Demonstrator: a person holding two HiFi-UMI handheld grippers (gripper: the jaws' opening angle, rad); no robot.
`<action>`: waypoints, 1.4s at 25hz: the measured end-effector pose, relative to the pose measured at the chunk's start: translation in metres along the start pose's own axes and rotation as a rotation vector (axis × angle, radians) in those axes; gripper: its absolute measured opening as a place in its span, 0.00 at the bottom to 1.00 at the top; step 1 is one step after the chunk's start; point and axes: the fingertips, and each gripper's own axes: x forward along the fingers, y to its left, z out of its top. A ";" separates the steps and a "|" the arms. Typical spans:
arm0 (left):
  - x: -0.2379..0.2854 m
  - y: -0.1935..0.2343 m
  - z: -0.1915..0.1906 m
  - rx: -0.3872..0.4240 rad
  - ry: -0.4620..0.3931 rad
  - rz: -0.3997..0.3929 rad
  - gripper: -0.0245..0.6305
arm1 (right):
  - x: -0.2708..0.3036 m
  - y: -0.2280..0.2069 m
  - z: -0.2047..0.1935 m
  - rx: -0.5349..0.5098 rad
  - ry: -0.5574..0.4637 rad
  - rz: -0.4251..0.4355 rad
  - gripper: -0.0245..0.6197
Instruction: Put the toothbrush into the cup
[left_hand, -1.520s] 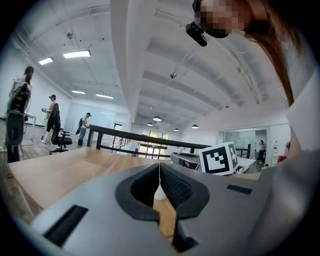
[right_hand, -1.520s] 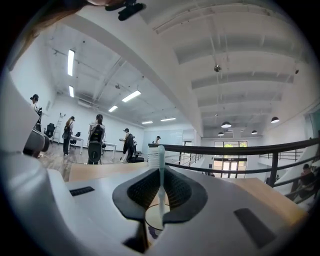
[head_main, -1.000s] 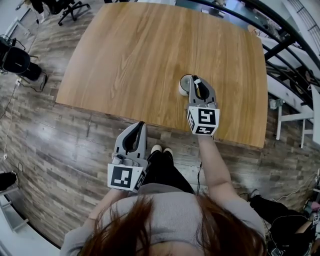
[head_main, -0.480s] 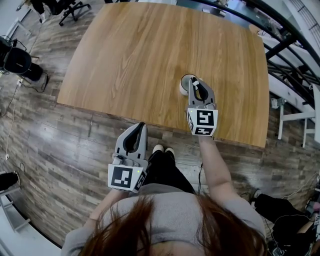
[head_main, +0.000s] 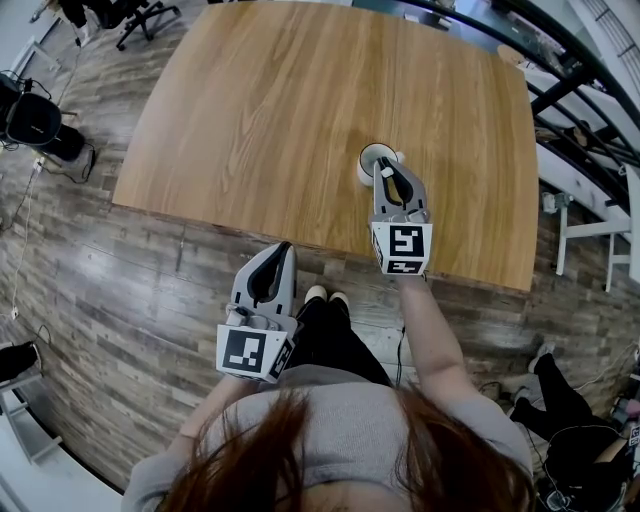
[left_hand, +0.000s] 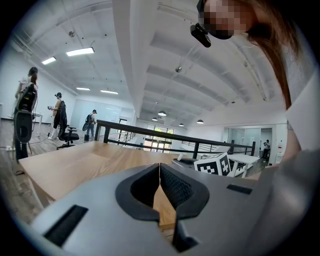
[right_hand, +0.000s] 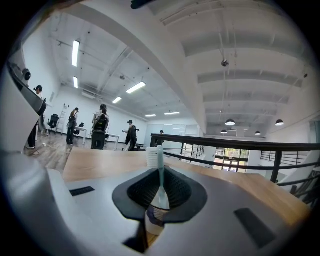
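From the head view only the left rim of the white cup (head_main: 370, 160) shows on the tabletop (head_main: 300, 100); the rest lies under the tip of the right tool (head_main: 386, 170). The toothbrush (head_main: 399, 156) is almost wholly covered there, showing only as a small pale bit beside the cup. The right gripper view is clearer: the right tool (right_hand: 161, 172) has its jaws pinched on the toothbrush (right_hand: 154, 158), which stands upright with its white bristle head on top. Low in the gap between the jaws sits the cup (right_hand: 153, 220), pale with a dark pattern too blurred to read. Whether the handle's lower end is inside the cup cannot be told. The left tool (head_main: 281, 248) is held off the tabletop's near edge, above the wooden floor (head_main: 120, 300); the left tool (left_hand: 160, 172) has its jaws closed tip to tip on nothing. Each marker cube (head_main: 402, 247) bears black-and-white squares, no words
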 end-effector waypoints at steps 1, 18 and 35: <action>0.000 0.000 -0.002 0.005 0.006 -0.003 0.05 | 0.000 0.001 0.000 -0.003 -0.001 0.000 0.09; 0.004 -0.013 -0.005 0.015 0.013 -0.033 0.05 | -0.012 0.005 -0.010 0.014 0.004 -0.002 0.09; 0.008 -0.024 -0.001 0.012 0.012 -0.053 0.05 | -0.014 0.007 -0.020 0.027 0.031 0.029 0.09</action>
